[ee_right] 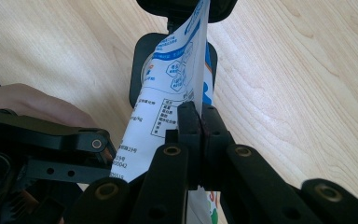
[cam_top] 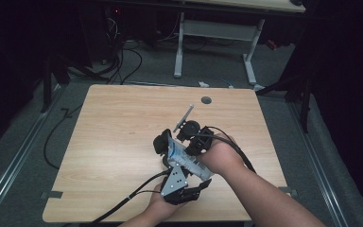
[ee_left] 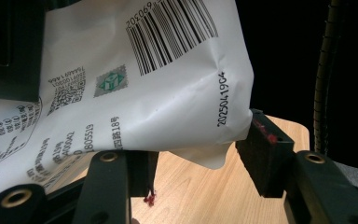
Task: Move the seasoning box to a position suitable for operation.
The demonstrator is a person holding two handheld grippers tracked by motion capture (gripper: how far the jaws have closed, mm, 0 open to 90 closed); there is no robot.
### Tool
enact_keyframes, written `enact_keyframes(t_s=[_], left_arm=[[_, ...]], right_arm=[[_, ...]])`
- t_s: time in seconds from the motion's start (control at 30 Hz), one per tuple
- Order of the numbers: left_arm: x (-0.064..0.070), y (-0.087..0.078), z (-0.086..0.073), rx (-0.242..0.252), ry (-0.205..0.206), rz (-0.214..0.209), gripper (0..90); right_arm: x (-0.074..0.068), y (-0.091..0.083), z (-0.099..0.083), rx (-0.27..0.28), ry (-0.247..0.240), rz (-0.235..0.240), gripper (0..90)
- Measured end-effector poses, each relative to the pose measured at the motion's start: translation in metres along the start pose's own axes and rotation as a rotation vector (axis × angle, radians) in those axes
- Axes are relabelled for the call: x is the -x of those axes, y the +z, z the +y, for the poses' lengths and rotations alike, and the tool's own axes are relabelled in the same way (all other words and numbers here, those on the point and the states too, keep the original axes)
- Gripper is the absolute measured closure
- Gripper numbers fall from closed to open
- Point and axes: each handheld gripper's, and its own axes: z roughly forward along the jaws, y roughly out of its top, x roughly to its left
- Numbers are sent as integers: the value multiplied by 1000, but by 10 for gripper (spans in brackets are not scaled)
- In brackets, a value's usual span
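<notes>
A white packet (cam_top: 178, 153) with blue print and a barcode hangs above the wooden table (cam_top: 118, 132), between both grippers. In the right gripper view, my right gripper (ee_right: 198, 122) is shut on the packet's (ee_right: 175, 84) thin edge, which rises upright from the jaws. In the left gripper view, the packet's barcode end (ee_left: 168, 93) droops between the jaws of my left gripper (ee_left: 203, 168). That gripper stands open, and its right pad (ee_left: 265, 156) touches the packet's corner. The left gripper (ee_right: 51, 144) and its hand also appear at the left of the right gripper view.
Both hands work near the table's front middle (cam_top: 184, 165). A round cable hole (cam_top: 206, 100) sits near the far edge. Cables (cam_top: 123, 201) trail off the front. Behind the table stand a white desk frame (cam_top: 179, 47) and floor cables.
</notes>
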Motion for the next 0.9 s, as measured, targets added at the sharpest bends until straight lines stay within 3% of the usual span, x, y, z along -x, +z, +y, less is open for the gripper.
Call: enact_keyframes(t_s=[0.9], left_arm=[[0,-1,-2,0,5,2,507]], right_arm=[[0,0,1,-2,2,3,894]])
